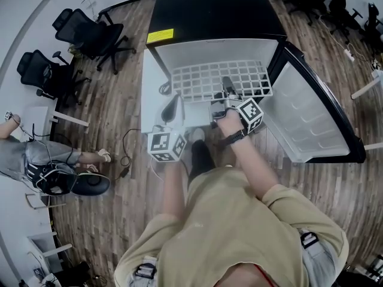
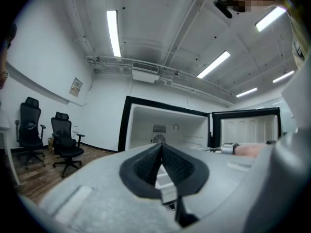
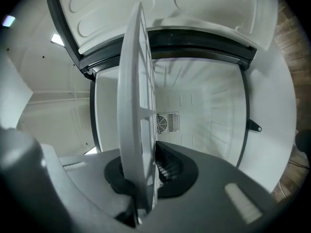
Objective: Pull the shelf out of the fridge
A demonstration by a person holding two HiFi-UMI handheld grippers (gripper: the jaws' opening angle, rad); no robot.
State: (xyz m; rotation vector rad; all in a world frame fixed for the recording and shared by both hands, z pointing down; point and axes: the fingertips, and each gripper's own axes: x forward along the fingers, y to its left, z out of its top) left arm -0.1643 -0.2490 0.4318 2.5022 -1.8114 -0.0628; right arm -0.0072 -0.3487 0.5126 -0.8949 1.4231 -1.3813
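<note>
**Head view.** Looks steeply down on the black-topped fridge (image 1: 209, 11), with its door (image 1: 311, 127) swung wide open. Shows the shelf (image 1: 209, 79) as a white grid of square openings inside a solid rim. Finds it lying flat and jutting from the fridge's open front, partly out of the cavity. Places the right gripper (image 1: 226, 97) at the shelf's front edge, just outside the fridge. Places the left gripper (image 1: 173, 109) beside it, also in front of the fridge and touching nothing. Catches two black office chairs (image 1: 90, 34) well apart from the fridge, on the side away from the door.

**Left gripper view.** Looks towards the open fridge over dark ribbed pads (image 2: 146, 165) pressed together, with nothing between them.

**Right gripper view.** Faces straight into the fridge's white cavity, with a vent grille (image 3: 167, 123) on the back wall. Shows the shelf edge-on as a thin white slab with ribbed bars, reaching back into the fridge. Has the jaws almost closed, clamped on the shelf's near rim, one pad on each face.
</note>
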